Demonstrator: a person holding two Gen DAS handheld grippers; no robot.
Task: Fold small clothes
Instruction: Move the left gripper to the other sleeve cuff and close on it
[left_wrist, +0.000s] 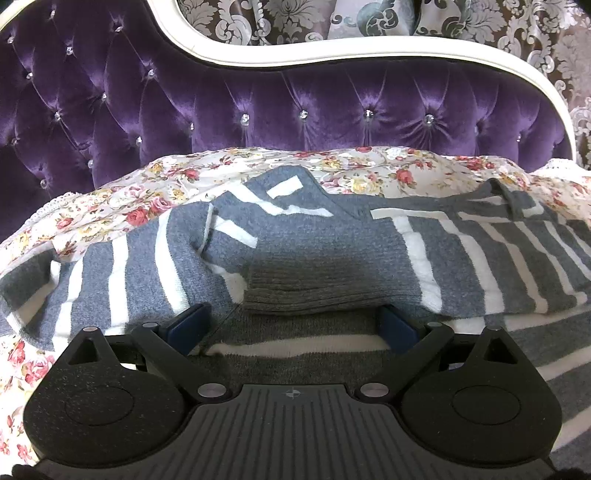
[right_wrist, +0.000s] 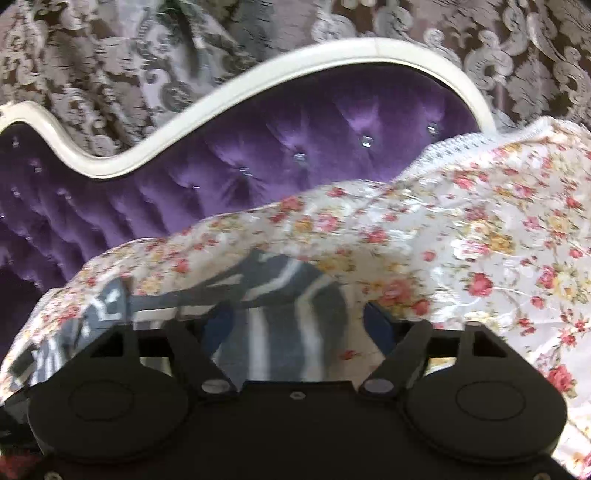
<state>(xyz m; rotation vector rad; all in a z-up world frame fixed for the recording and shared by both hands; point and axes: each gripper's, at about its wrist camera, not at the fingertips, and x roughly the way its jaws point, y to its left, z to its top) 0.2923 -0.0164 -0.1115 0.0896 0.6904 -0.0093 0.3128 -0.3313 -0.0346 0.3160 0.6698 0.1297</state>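
Grey-and-white striped knit sweater lies spread across a floral bedsheet w/ red and yellow roses on white; one sleeve w/ ribbed grey cuff is folded over the body, cuff edge lying just ahead of the left gripper; the collar end of the garment sits toward the right of the left wrist view. Left gripper is spread wide, its blue fingertips resting low on the knit either side of the cuff, w/ grey and white fabric passing between them; nothing pinched. Behind the bed stands a purple tufted velvet headboard w/ crystal buttons, edged by a curved cream frame; past that, a brown-and-silver damask curtain.

Right wrist view is motion-blurred; right gripper is also spread, jaws apart, pads clear of cloth; a striped part of the sweater shows between and beyond the fingers, on the floral sheet; whether fabric touches the pads, can't tell; sheet's lacy white edge rises at upper right.
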